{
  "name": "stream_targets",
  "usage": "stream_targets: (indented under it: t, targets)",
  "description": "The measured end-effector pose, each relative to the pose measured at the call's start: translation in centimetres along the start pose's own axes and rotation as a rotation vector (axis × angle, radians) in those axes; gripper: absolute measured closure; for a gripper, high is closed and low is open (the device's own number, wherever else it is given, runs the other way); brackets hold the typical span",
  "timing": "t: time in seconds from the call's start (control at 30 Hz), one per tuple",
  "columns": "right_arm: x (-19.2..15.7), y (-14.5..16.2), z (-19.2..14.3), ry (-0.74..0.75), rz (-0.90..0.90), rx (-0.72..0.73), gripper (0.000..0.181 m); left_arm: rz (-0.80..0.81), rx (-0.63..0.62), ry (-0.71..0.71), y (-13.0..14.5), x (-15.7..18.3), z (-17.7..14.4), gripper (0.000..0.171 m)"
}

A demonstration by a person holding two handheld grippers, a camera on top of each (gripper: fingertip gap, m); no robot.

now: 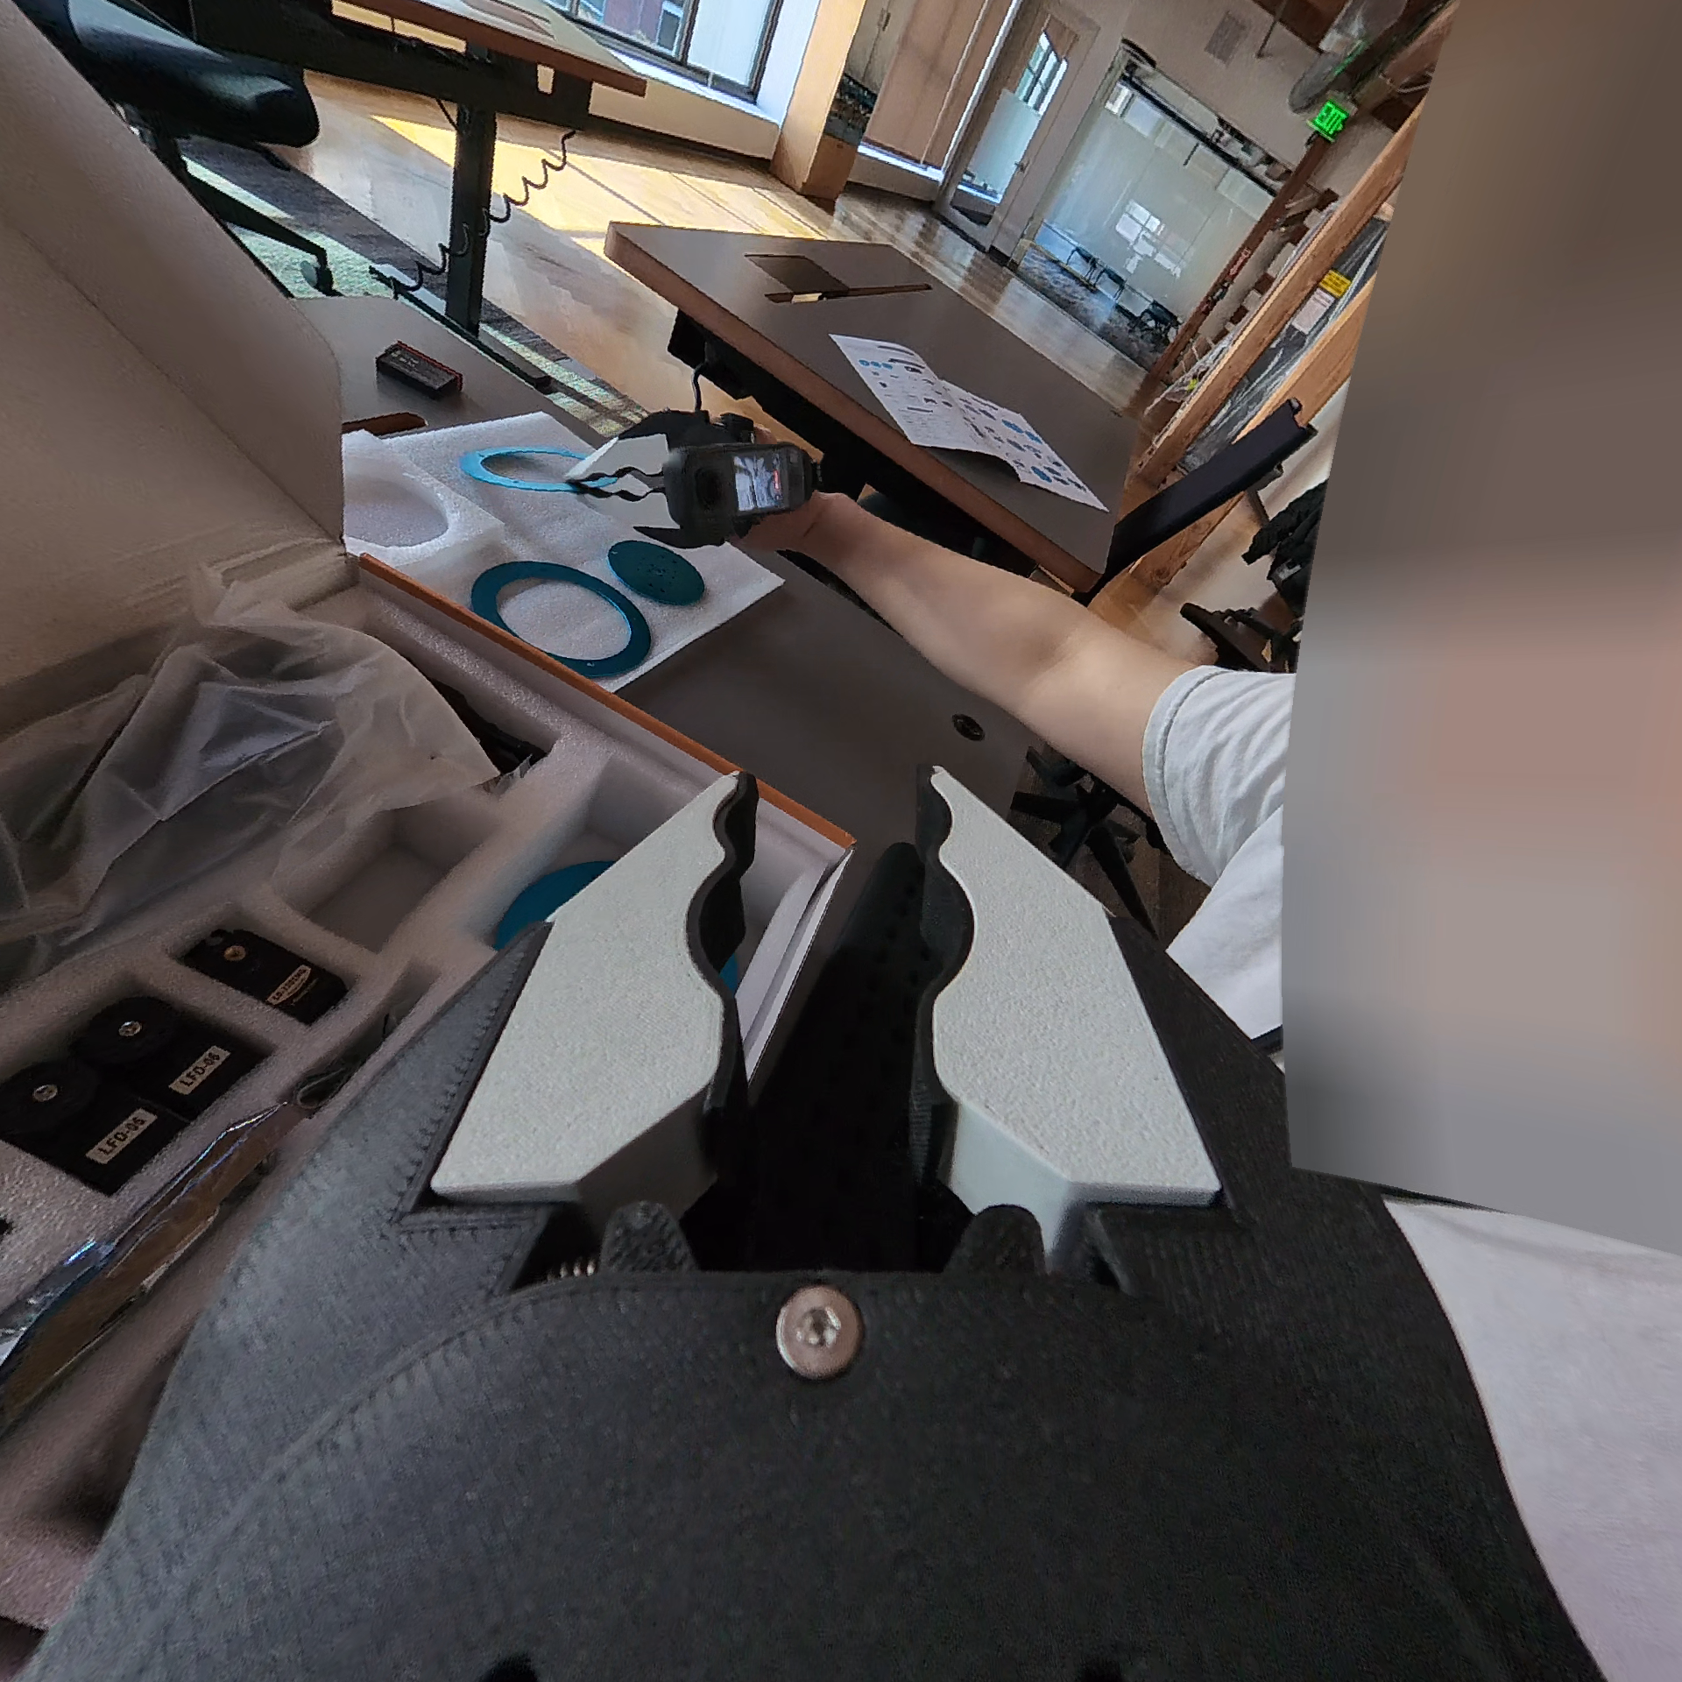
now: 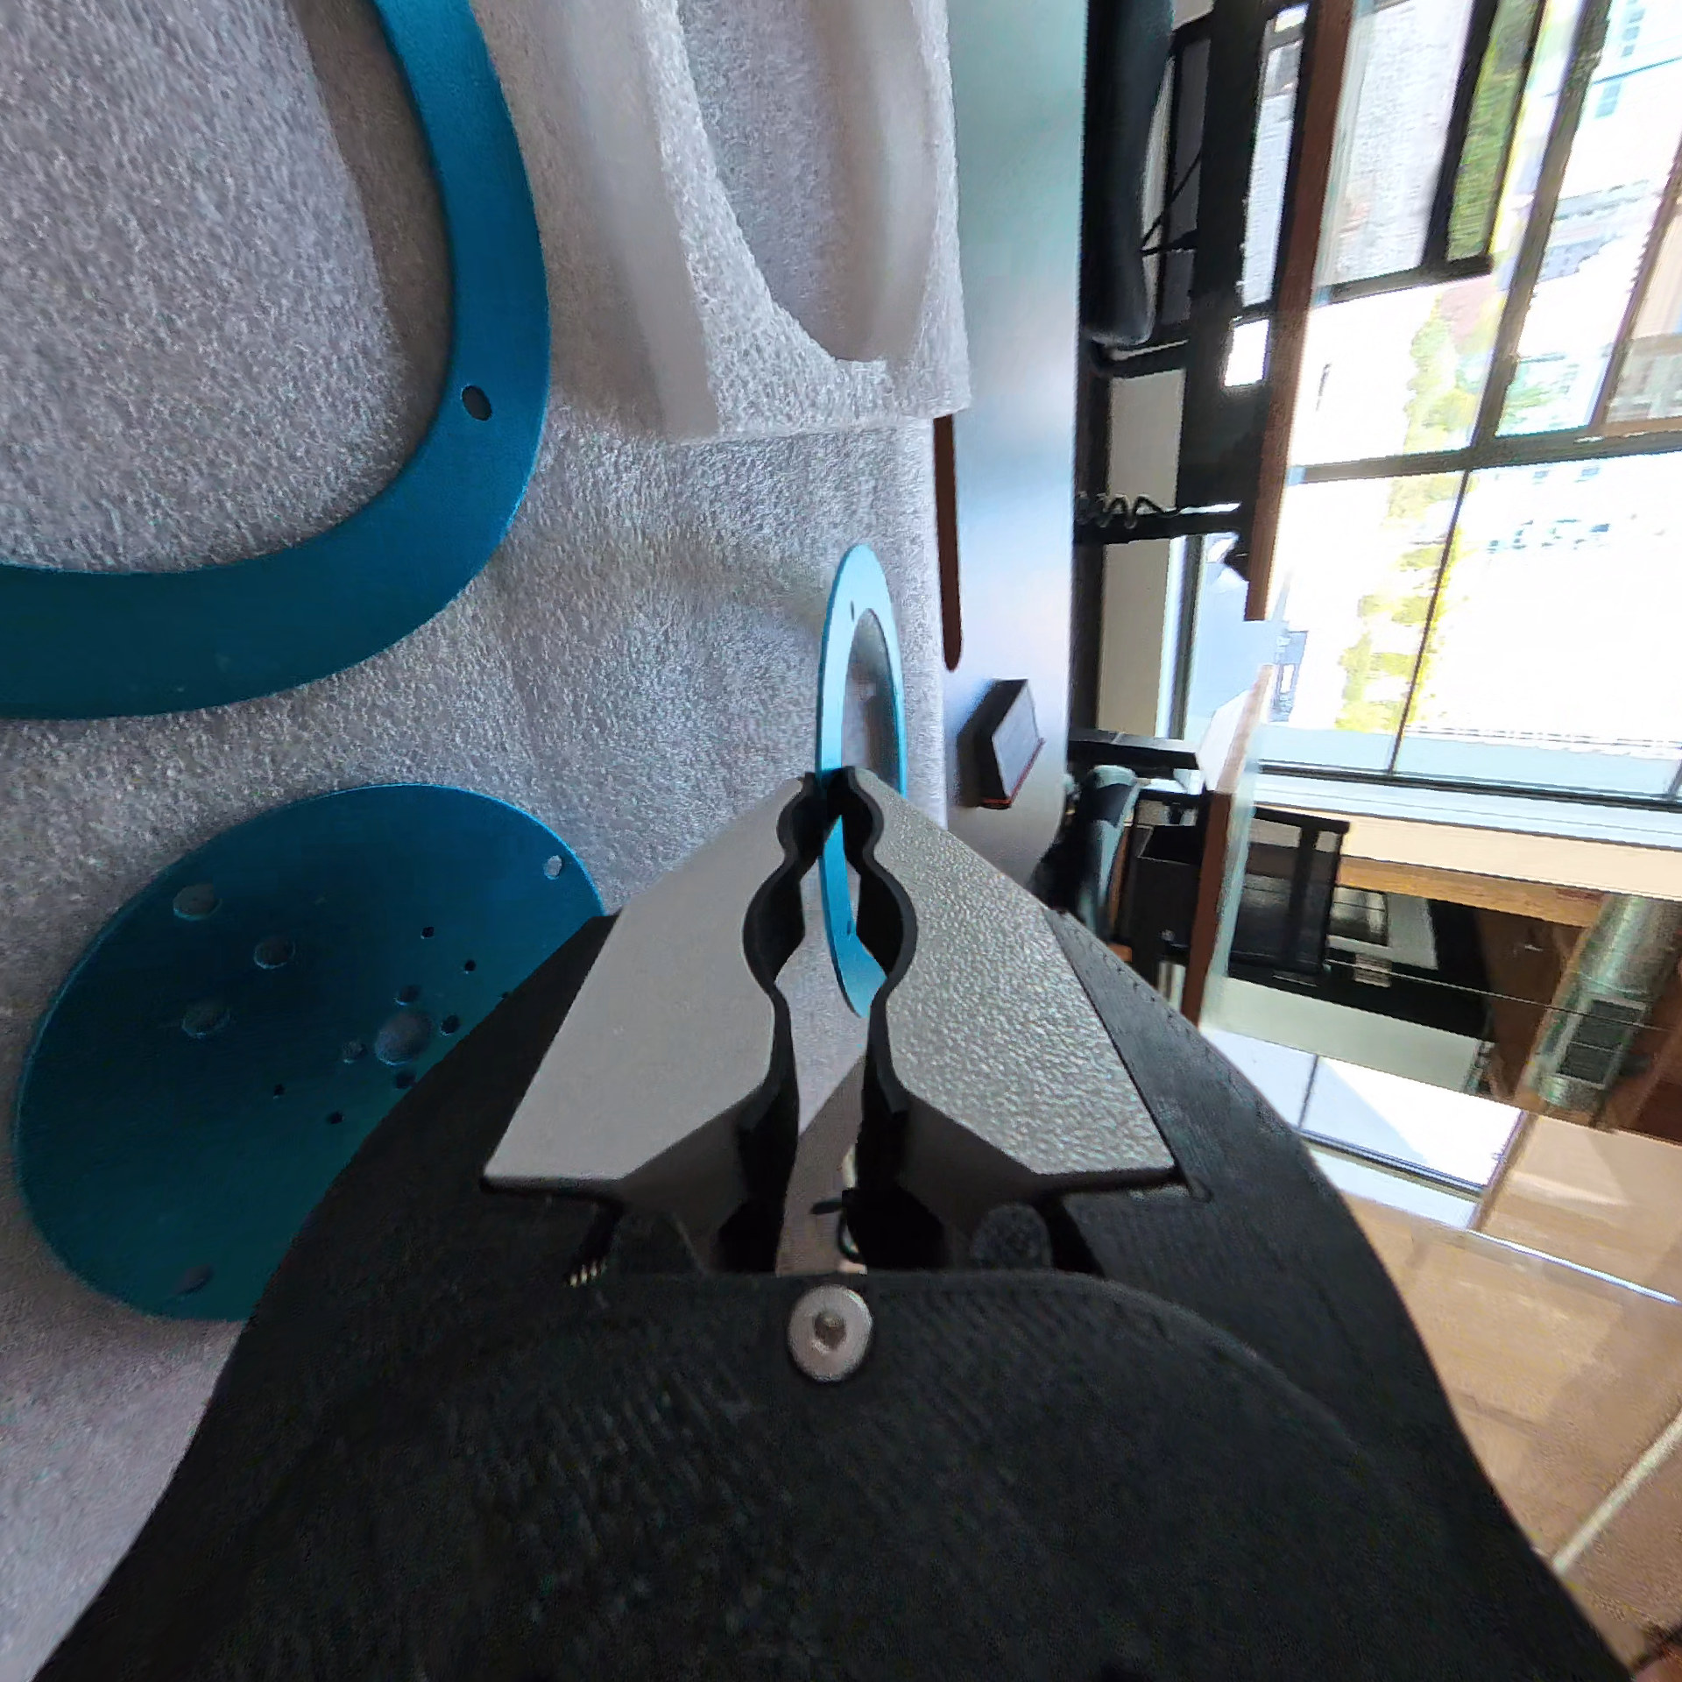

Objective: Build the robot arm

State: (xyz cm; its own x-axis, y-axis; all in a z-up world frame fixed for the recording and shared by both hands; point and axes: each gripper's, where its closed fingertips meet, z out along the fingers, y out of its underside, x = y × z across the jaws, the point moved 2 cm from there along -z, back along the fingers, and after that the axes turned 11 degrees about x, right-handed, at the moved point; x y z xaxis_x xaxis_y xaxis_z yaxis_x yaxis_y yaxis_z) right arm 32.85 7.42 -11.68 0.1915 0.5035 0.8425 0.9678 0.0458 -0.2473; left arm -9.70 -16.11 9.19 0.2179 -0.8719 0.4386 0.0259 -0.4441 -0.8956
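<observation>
Thin blue ring (image 2: 842, 919) — pinched in right claw (image 2: 830, 785)

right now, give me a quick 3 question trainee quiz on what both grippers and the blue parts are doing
1. True or false: the left gripper is clamped on a blue part.
2. Multiple choice: the right gripper is shut on the
A. large blue ring
B. small blue ring
C. drilled blue disc
3. Fill in: the large ring and the disc lie flat on a white ____ sheet.

Key
1. False; its fingers are apart with nothing between them, above the corner of the open box.
2. B; the fingertips pinch its rim.
3. Foam.
</observation>
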Motion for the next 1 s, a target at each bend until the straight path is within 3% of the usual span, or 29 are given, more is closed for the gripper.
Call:
stream_targets:
  t: [0.17, 0.3, 0.4, 0.47, 0.53, 0.6, 0.7, 0.77, 0.87, 1.0]
  targets:
    - [-1.6, 0.5, -0.1, -0.181, 0.180, -0.050, 0.172, 0.001, -0.006, 0.005, 0.0, 0.2, 0.2, 0.137]
    - [-1.8, -0.6, -1.2, -0.344, 0.436, -0.005, 0.161, -0.015, 0.001, 0.022, -0.1, 0.4, 0.1, 0.137]
    - [0.2, -1.4, -2.9, -0.398, 0.568, 0.037, 0.161, -0.020, 0.011, 0.028, -0.3, 0.5, -0.2, 0.137]
    - [2.6, -2.9, -4.5, -0.359, 0.617, 0.087, 0.163, -0.005, 0.021, 0.017, -0.4, 0.4, -0.6, 0.137]
    - [5.4, -7.5, -7.2, -0.312, 0.627, 0.244, 0.164, 0.010, 0.047, 0.006, -0.7, 0.1, -1.4, 0.137]
    - [5.9, -15.7, -11.0, -0.410, 0.635, 0.463, 0.162, 0.022, 0.072, -0.014, -0.9, -0.4, -2.2, 0.136]
    - [2.2, -27.7, -16.3, -0.679, 0.519, 0.644, 0.156, 0.040, 0.094, -0.050, -0.9, -1.2, -3.4, 0.136]
    - [-2.2, -32.9, -18.0, -0.844, 0.341, 0.640, 0.155, 0.046, 0.108, -0.064, -0.8, -1.5, -4.0, 0.136]
    - [-9.1, -36.2, -17.4, -1.052, 0.023, 0.589, 0.152, 0.044, 0.129, -0.061, -0.6, -1.5, -4.9, 0.136]
    - [-14.4, -35.9, -13.7, -1.192, -0.187, 0.438, 0.128, 0.040, 0.132, -0.060, -0.1, -1.3, -6.1, 0.136]
